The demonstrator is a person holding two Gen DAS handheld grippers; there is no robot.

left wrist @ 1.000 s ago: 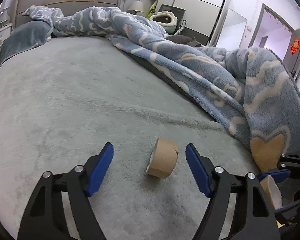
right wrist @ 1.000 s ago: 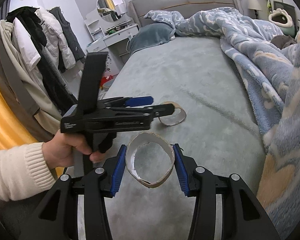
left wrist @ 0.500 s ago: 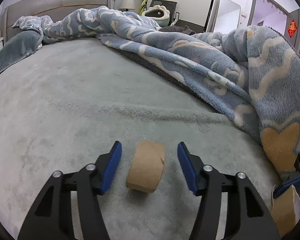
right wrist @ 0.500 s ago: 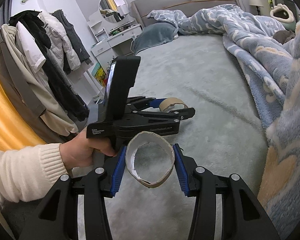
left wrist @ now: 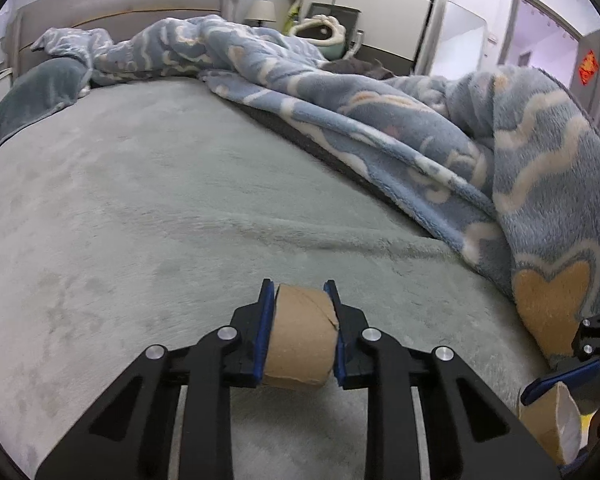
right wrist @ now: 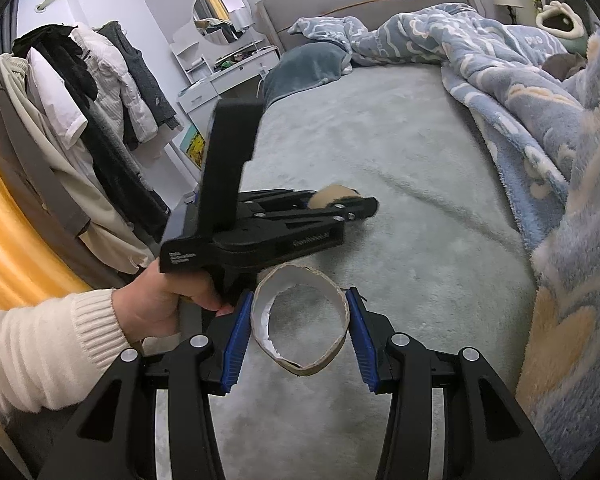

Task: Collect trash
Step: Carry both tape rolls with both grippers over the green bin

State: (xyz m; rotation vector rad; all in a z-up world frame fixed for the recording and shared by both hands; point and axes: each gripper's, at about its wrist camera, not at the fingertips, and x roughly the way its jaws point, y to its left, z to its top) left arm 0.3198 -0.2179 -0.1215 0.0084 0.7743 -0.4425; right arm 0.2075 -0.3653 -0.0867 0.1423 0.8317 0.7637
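A brown cardboard tape core (left wrist: 300, 340) sits squeezed between the blue pads of my left gripper (left wrist: 299, 292), just over the grey-green bed cover (left wrist: 140, 220). The right wrist view shows that same left gripper (right wrist: 362, 206) from the side, held in a hand (right wrist: 160, 300) with a cream sleeve, the brown core (right wrist: 332, 194) at its tip. My right gripper (right wrist: 299, 300) is shut on a second cardboard ring (right wrist: 312, 364), white inside with a torn edge. This ring (left wrist: 556, 420) also shows at the lower right of the left wrist view.
A rumpled blue fleece blanket (left wrist: 420, 128) is piled along the right side of the bed. A dark pillow (left wrist: 40, 92) lies by the headboard. Left of the bed hang clothes on a rack (right wrist: 80, 100), with a white dresser (right wrist: 228, 72) behind.
The left gripper's jaws closed from wide open onto the brown cardboard core, which turned to face side-on between the pads. The right gripper kept its hold on the ring.
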